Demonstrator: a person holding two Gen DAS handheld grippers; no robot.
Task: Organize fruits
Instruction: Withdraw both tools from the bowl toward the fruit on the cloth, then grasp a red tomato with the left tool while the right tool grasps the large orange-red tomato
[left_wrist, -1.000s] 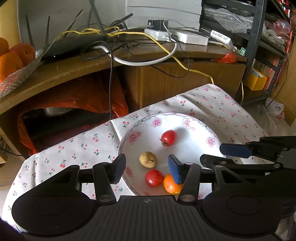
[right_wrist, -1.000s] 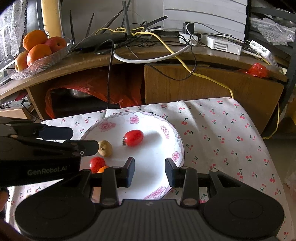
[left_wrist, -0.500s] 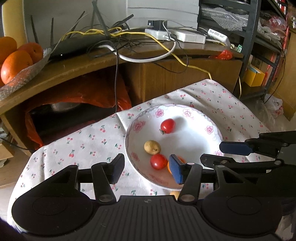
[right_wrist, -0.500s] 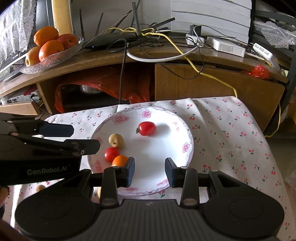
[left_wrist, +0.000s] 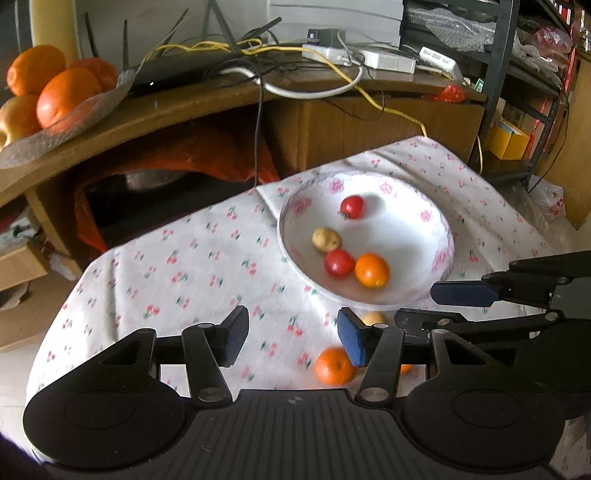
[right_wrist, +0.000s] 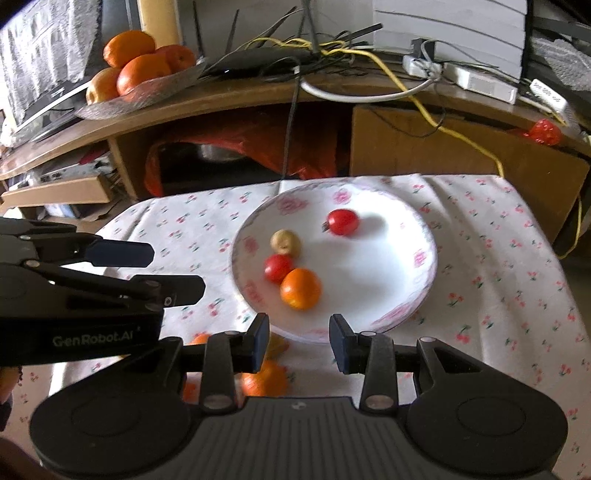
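The left tool (left_wrist: 291, 338) hangs with its jaws apart and empty over the cherry-print cloth (left_wrist: 192, 266); the right tool (right_wrist: 298, 341) is likewise parted, gripping nothing. An orange (left_wrist: 334, 365) lies on the cloth beside the left tool's right finger; other fruit there is half hidden. Beyond, the flowered plate (right_wrist: 417, 258) holds two tomatoes (right_wrist: 277, 267), an orange fruit (right_wrist: 300, 288) and a tan, roundish one (right_wrist: 285, 242); the far tomato's stem points left. Oranges (left_wrist: 62, 96) sit on the wooden desk (left_wrist: 177, 110).
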